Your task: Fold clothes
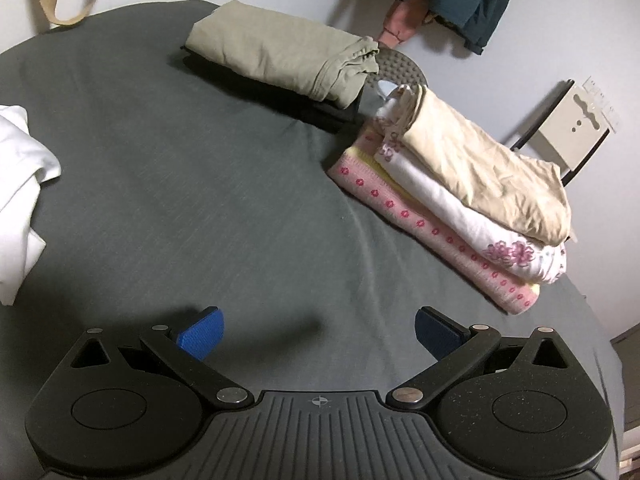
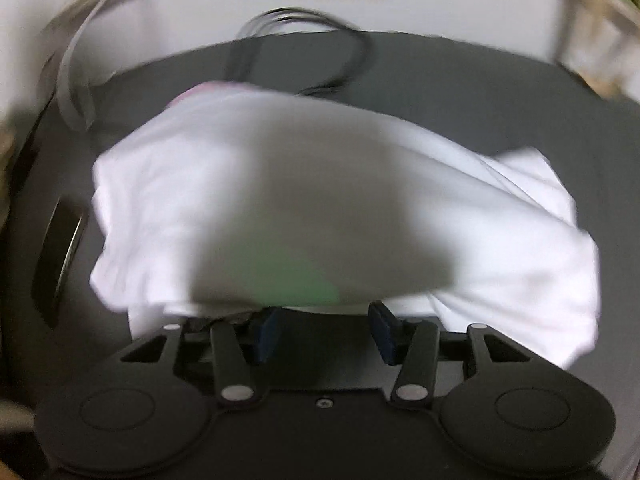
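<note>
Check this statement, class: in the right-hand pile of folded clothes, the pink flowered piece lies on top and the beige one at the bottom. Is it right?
Not quite. The left wrist view shows the order reversed: the beige piece lies on top and the pink flowered piece at the bottom of the right-hand pile.

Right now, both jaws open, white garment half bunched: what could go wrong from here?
1. The right gripper sits with jaws open at the edge of the white garment; the view is motion-blurred, so a grab may catch several layers.
2. The left gripper is empty over bare grey sheet; a sweep to the right could topple the folded stack.
3. A cable lies behind the garment and could snag.
</note>
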Demonstrator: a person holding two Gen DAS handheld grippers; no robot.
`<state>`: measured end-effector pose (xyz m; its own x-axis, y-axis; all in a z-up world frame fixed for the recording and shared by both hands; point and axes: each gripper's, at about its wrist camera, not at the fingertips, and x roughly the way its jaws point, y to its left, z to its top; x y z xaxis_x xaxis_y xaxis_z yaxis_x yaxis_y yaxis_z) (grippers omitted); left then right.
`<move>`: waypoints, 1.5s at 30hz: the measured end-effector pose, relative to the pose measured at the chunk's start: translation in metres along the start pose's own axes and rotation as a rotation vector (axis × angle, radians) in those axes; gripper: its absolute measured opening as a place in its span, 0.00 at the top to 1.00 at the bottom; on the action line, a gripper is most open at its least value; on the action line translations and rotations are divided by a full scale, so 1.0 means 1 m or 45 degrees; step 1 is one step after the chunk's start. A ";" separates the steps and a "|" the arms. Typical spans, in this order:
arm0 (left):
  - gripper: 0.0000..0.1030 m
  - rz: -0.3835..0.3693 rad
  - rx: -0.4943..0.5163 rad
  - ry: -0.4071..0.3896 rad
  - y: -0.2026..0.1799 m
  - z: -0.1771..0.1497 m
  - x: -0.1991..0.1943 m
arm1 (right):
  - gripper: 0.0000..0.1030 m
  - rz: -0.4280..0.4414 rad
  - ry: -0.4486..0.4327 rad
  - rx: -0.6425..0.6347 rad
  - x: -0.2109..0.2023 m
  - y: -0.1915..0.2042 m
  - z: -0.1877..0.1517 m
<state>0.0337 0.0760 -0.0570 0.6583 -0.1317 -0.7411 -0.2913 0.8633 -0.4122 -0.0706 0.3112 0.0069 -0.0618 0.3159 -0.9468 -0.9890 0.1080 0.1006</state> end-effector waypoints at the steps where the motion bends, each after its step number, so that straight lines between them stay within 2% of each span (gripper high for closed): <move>1: 0.01 -0.001 -0.001 0.000 0.000 0.000 0.000 | 0.61 -0.009 -0.037 -0.025 0.001 0.003 0.000; 4: 0.01 0.000 -0.006 0.006 0.000 0.001 0.001 | 0.85 -0.031 -0.202 0.006 -0.008 0.004 0.001; 6: 0.01 -0.004 -0.017 0.008 0.001 0.002 0.001 | 0.91 -0.001 -0.308 0.082 -0.016 -0.002 0.002; 12: 0.01 -0.030 -0.051 0.002 0.004 0.005 -0.002 | 0.95 0.101 -0.637 0.382 -0.054 -0.022 -0.006; 14: 0.01 -0.048 -0.060 0.004 0.005 0.006 -0.003 | 0.95 0.137 -0.701 0.452 -0.073 -0.029 -0.002; 18: 0.01 -0.088 -0.057 -0.002 0.004 0.009 -0.008 | 0.95 0.130 -0.840 0.659 -0.129 -0.050 -0.022; 19: 0.01 -0.100 -0.052 -0.005 0.003 0.010 -0.010 | 0.95 0.094 -0.864 0.713 -0.143 -0.059 -0.026; 20: 0.01 -0.116 -0.037 -0.013 0.000 0.010 -0.013 | 0.95 0.004 -0.848 0.755 -0.156 -0.067 -0.023; 21: 0.01 -0.133 -0.017 -0.022 -0.003 0.010 -0.015 | 0.95 -0.168 -0.797 0.717 -0.176 -0.069 -0.018; 23: 0.01 -0.168 0.059 -0.044 -0.014 0.009 -0.022 | 0.95 -0.321 -0.819 0.631 -0.210 -0.075 -0.020; 24: 0.01 -0.183 0.108 -0.055 -0.021 0.007 -0.025 | 0.95 -0.336 -0.861 0.683 -0.232 -0.083 -0.025; 27: 0.01 -0.233 0.232 -0.062 -0.037 0.001 -0.034 | 0.95 -0.513 -1.013 0.749 -0.307 -0.101 -0.048; 29: 0.01 -0.247 0.279 -0.055 -0.043 -0.002 -0.037 | 0.95 -0.695 -1.057 0.780 -0.355 -0.107 -0.072; 30: 0.01 -0.249 0.296 -0.053 -0.044 -0.003 -0.039 | 0.95 -0.845 -1.003 0.758 -0.373 -0.108 -0.086; 31: 0.01 -0.249 0.312 -0.055 -0.045 -0.005 -0.041 | 0.95 -0.937 -0.935 0.755 -0.386 -0.110 -0.099; 34: 0.01 -0.211 0.360 -0.093 -0.045 -0.008 -0.054 | 0.95 -0.877 -0.966 0.900 -0.431 -0.112 -0.166; 35: 0.01 -0.183 0.368 -0.118 -0.044 -0.009 -0.060 | 0.95 -0.911 -1.018 0.913 -0.443 -0.106 -0.186; 36: 0.01 -0.155 0.366 -0.155 -0.043 -0.009 -0.067 | 0.95 -0.991 -1.054 0.925 -0.453 -0.097 -0.208; 39: 0.01 -0.184 0.343 -0.277 -0.036 -0.007 -0.091 | 0.95 -1.073 -0.875 1.054 -0.457 -0.089 -0.271; 41: 0.01 -0.242 0.351 -0.340 -0.034 -0.005 -0.102 | 0.95 -0.987 -0.861 1.178 -0.460 -0.084 -0.317; 43: 0.01 -0.292 0.369 -0.369 -0.035 -0.005 -0.108 | 0.95 -0.892 -1.029 1.267 -0.472 -0.067 -0.366; 45: 0.01 -0.326 0.384 -0.358 -0.038 -0.008 -0.108 | 0.95 -0.849 -1.273 1.255 -0.488 -0.045 -0.424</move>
<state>-0.0315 0.0538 0.0345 0.8568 -0.2576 -0.4466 0.0917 0.9286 -0.3597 -0.0528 -0.2479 0.3346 0.8458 0.3950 -0.3587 -0.2996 0.9079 0.2933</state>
